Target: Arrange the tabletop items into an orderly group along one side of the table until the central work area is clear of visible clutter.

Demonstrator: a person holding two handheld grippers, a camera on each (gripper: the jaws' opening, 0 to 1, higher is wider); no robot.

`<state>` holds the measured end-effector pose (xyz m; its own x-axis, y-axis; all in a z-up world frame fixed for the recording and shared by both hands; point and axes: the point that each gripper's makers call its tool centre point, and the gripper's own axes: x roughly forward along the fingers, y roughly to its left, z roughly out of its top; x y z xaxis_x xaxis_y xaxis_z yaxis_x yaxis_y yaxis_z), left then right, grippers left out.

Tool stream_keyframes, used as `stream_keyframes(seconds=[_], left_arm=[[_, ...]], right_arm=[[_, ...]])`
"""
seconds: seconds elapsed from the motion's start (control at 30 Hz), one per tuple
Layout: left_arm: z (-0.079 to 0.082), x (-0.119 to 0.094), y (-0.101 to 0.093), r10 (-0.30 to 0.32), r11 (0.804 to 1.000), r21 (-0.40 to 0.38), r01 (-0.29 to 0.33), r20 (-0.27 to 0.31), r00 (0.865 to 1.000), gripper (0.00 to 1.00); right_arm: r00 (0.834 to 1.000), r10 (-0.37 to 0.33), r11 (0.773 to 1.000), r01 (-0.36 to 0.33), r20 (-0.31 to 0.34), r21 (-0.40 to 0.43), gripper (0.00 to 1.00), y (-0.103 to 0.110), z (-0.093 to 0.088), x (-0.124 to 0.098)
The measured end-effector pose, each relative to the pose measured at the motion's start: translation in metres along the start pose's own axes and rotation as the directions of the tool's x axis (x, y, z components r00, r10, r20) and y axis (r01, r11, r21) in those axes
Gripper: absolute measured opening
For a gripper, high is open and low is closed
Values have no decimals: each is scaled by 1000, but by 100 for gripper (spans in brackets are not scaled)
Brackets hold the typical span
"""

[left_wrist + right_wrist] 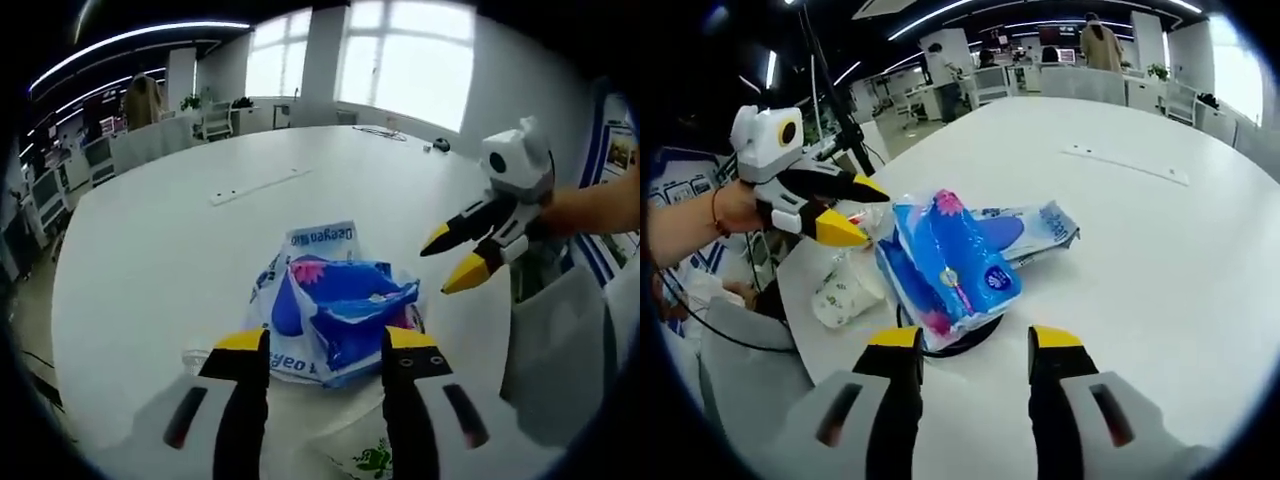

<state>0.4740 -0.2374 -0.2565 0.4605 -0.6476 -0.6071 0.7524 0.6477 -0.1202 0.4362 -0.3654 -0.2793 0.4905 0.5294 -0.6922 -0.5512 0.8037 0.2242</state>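
A blue and white plastic-wrapped pack (340, 305) (940, 260) lies on the white table (150, 250) (1160, 260), on top of a flatter blue and white bag (320, 238) (1030, 228). My left gripper (325, 345) is open, its yellow tips just short of the pack. It enters the right gripper view from the left (855, 210), held by a hand, jaws apart beside the pack. My right gripper (975, 345) is also open, close in front of the pack, and hangs to the pack's right (452, 257) in the left gripper view.
A white paper cup (845, 290) (360, 455) with green print lies on its side by the table edge near the pack. A black ring (965, 345) shows under the pack. A thin white strip (260, 185) (1125, 165) lies farther out. Desks and people stand beyond.
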Motion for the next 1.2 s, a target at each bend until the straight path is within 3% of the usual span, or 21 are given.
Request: stream_keyframes(seconds=[0.63,1.2], left_arm=[[-14,15,8,27,999,30,-25,-69,997,29],[-21,18,6,16,999,35,-13,-87,996,13]], right_arm=[[999,-27,998,29,-31,54,24,2,-4,19],[999,-38,995,40,-30,97,5,2,-4,22]])
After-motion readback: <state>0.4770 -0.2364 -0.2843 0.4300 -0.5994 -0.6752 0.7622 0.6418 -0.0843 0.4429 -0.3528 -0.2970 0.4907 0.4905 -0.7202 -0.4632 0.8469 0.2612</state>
